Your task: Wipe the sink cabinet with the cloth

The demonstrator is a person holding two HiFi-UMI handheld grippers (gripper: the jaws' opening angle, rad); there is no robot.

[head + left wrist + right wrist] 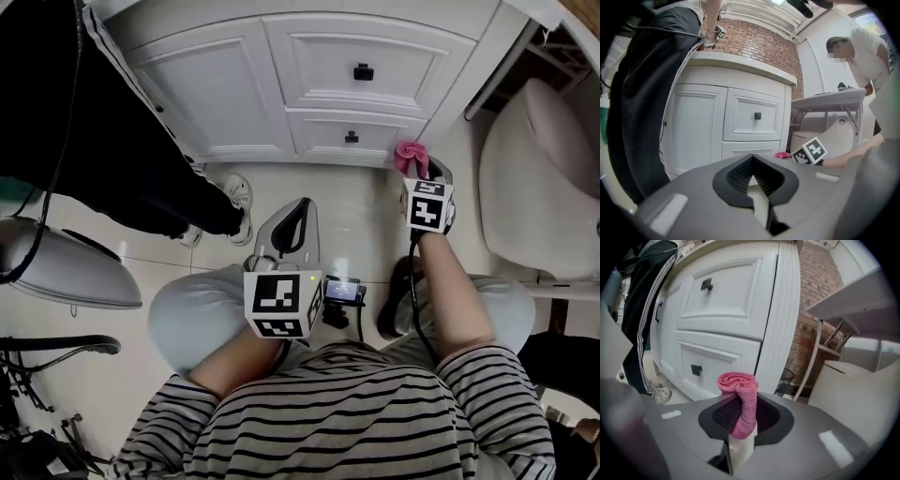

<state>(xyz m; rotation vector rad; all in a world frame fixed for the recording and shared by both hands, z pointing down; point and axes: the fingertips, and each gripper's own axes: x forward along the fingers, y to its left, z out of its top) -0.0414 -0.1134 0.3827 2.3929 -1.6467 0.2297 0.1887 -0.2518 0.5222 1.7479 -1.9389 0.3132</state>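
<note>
The white sink cabinet (309, 80) fills the top of the head view, with two drawers bearing black knobs (363, 71) and a door at its left. A bunched pink cloth (739, 399) is clamped in my right gripper (740, 420), held low near the cabinet's bottom right corner, cloth (412, 157) close to the lower drawer front. In the left gripper view the cabinet (740, 122) stands ahead and the pink cloth (782, 154) shows small beside the right gripper's marker cube. My left gripper (757, 180) rests over the lap, jaws closed with nothing between them.
A person in dark trousers (122, 141) and white sneakers (240, 202) stands at the cabinet's left. A white toilet (534, 178) sits at the right, with a folding table leg (813, 357) near the brick wall. Another person (867, 61) stands behind at the right.
</note>
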